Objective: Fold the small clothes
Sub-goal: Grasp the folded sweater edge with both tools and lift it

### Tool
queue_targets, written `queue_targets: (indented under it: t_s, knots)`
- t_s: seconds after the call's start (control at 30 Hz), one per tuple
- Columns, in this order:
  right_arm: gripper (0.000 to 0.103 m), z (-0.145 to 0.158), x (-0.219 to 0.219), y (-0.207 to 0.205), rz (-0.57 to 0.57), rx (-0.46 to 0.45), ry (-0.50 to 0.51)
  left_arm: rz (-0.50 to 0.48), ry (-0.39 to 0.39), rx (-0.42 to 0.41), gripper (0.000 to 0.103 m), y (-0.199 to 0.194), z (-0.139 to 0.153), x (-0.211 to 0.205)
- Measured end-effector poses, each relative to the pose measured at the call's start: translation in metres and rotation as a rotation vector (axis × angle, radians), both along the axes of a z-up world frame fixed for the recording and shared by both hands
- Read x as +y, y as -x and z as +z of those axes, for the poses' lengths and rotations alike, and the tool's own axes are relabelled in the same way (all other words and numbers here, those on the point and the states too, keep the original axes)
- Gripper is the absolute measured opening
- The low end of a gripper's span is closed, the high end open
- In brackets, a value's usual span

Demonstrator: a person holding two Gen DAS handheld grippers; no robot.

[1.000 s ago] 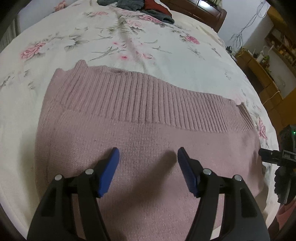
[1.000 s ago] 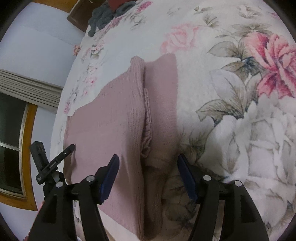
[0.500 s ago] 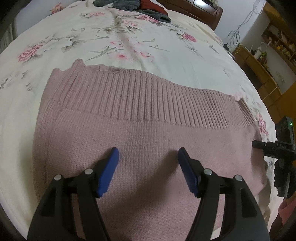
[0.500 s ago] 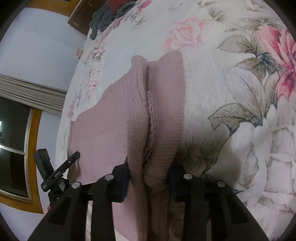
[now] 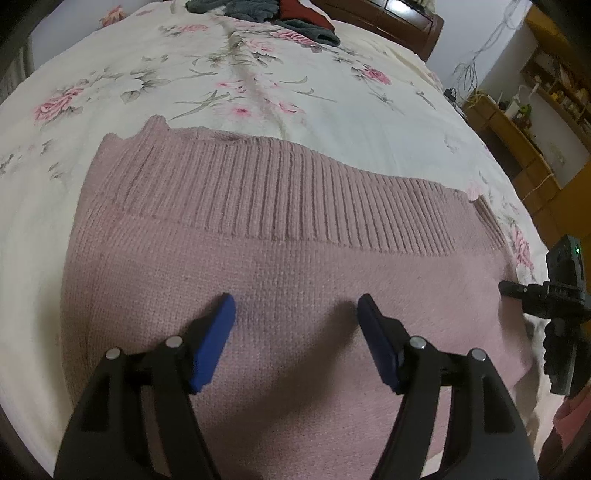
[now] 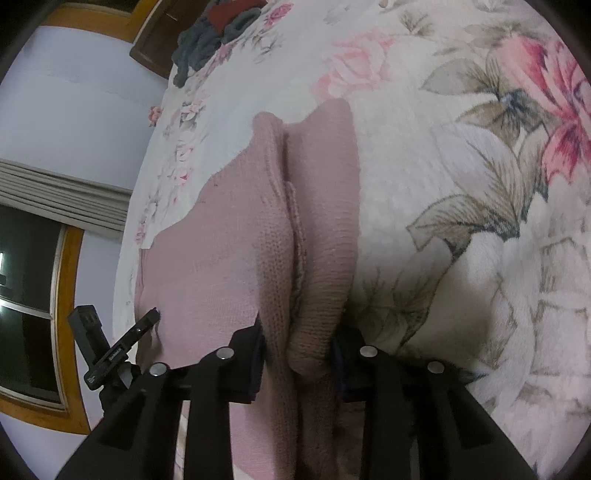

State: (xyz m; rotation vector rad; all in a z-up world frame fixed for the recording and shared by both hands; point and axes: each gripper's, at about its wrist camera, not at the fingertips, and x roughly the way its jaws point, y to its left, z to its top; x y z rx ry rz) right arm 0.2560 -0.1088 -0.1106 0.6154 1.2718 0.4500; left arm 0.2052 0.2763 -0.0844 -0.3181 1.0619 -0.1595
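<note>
A dusty-pink knit sweater (image 5: 280,258) lies flat on the floral bedspread (image 5: 258,92), its ribbed hem toward the far side. My left gripper (image 5: 297,314) hovers open just above the middle of the knit, nothing between its blue pads. In the right wrist view the same sweater (image 6: 221,258) shows its folded right edge, a thick roll of layers. My right gripper (image 6: 297,347) is shut on that bunched edge of the sweater, the cloth bulging between the fingers. The right gripper's body (image 5: 554,295) shows at the sweater's right side in the left wrist view.
A pile of grey and red clothes (image 5: 266,11) lies at the far end of the bed by the wooden headboard (image 5: 388,18). Wooden shelves and cables (image 5: 535,92) stand to the right of the bed. A window with blinds (image 6: 37,240) is on the left.
My right gripper went from open around the sweater's folded edge to shut on it. The left gripper stayed open and drifted slightly over the knit.
</note>
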Motion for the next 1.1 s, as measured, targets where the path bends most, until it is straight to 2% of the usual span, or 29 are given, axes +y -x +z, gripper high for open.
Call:
queue_targets:
  t_s: [0.13,0.27,0.37,0.47,0.6,0.77,0.97,1.1]
  knots:
    - [0.027,0.024,0.014,-0.001,0.024,-0.029,0.003,0.018,0.08,0.001,0.069,0.003,0.007,0.006]
    - [0.026,0.053,0.043,-0.004,0.096,-0.081,0.018,0.029,0.158,-0.014,0.069,0.008,0.014,0.01]
    - [0.026,0.073,0.079,-0.005,0.181,-0.129,0.055,0.03,0.197,-0.036,0.069,0.01,0.021,0.01]
    - [0.026,0.079,0.115,-0.007,0.257,-0.152,0.097,0.033,0.239,-0.047,0.069,0.01,0.026,0.011]
    - [0.026,0.075,0.154,-0.007,0.334,-0.16,0.175,0.051,0.332,-0.039,0.069,0.007,0.027,0.017]
    - [0.028,0.062,0.186,-0.007,0.388,-0.15,0.258,0.053,0.401,-0.033,0.069,0.002,0.024,0.018]
    - [0.044,0.05,0.194,-0.007,0.418,-0.102,0.195,0.042,0.493,-0.007,0.069,-0.006,0.013,0.01]
    - [0.053,0.049,0.201,-0.002,0.442,-0.122,0.19,0.002,0.574,0.03,0.069,-0.021,0.005,-0.007]
